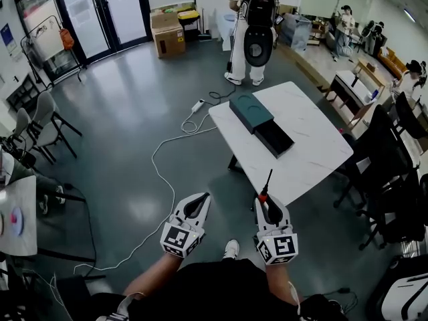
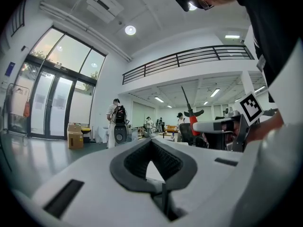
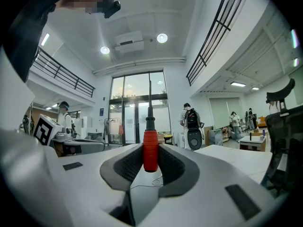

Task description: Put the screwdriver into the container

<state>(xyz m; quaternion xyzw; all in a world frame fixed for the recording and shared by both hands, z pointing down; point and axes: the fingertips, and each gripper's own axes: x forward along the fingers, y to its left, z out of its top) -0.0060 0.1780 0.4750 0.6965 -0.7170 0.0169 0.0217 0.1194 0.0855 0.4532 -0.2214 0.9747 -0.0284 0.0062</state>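
My right gripper (image 1: 263, 199) is shut on a screwdriver (image 1: 265, 187) with a red handle and a black shaft that points up and away from me. In the right gripper view the red handle (image 3: 150, 150) stands upright between the two pads. The container (image 1: 251, 112), a dark teal box with a black drawer (image 1: 274, 138) pulled out, lies on the white table (image 1: 314, 152) ahead of the grippers. My left gripper (image 1: 204, 197) hovers beside the right one over the floor, its jaws together and holding nothing. The left gripper view shows the screwdriver (image 2: 193, 119) off to the right.
A white cable (image 1: 160, 179) snakes over the grey floor left of the table. A person with a black backpack (image 1: 257, 19) stands beyond the table. Black chairs (image 1: 394, 179) crowd the table's right side. A cardboard box (image 1: 168, 35) sits by the glass doors.
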